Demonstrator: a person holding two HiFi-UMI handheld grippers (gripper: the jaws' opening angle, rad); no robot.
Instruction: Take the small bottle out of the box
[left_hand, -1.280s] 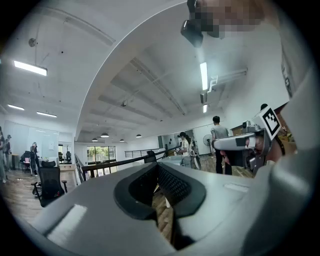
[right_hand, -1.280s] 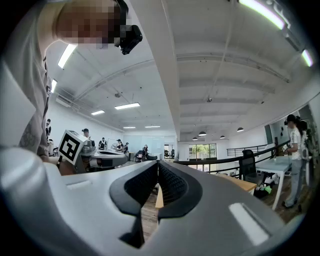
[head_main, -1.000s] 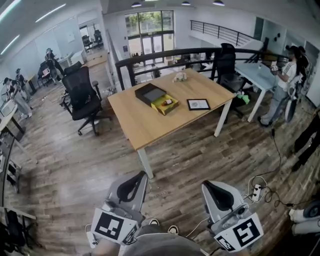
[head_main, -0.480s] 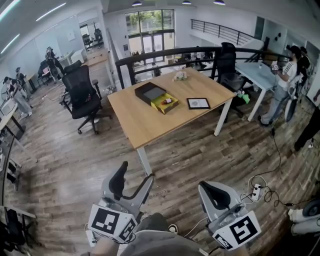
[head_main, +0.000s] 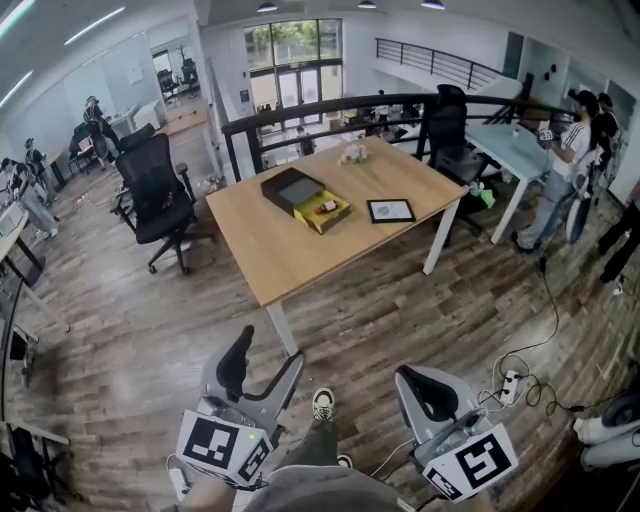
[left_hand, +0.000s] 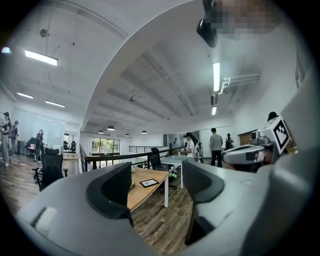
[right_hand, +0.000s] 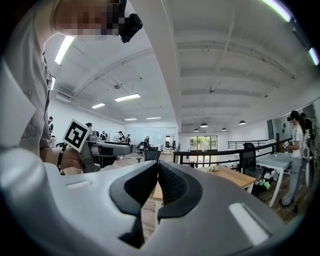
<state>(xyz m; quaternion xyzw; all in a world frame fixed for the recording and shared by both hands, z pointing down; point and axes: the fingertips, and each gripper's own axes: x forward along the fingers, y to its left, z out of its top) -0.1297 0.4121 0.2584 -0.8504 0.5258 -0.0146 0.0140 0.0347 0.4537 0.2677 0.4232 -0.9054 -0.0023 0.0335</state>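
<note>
A wooden table (head_main: 300, 260) stands some way ahead of me. On it lies a yellow box (head_main: 327, 212) with a small bottle (head_main: 328, 206) inside, next to a dark lid (head_main: 293, 188). Both grippers hang low in the head view, far short of the table. My left gripper (head_main: 268, 352) is open; its jaws have just been opening and nothing is between them. My right gripper (head_main: 415, 377) is shut and empty. The left gripper view looks between the spread jaws of the left gripper (left_hand: 156, 176) at the table (left_hand: 142, 189). In the right gripper view, the right gripper (right_hand: 157, 172) has its pads pressed together.
A framed picture (head_main: 390, 211) and a small pale object (head_main: 352, 153) also lie on the table. A black office chair (head_main: 155, 185) stands left of it, a railing (head_main: 330, 105) behind. At right are a second table (head_main: 520, 150), a person (head_main: 572, 165), and a power strip (head_main: 510, 385) with cables.
The left gripper's jaws went from shut to open. Both grippers dropped slightly. The table has come a little closer, and a shoe has stepped into view at the bottom.
</note>
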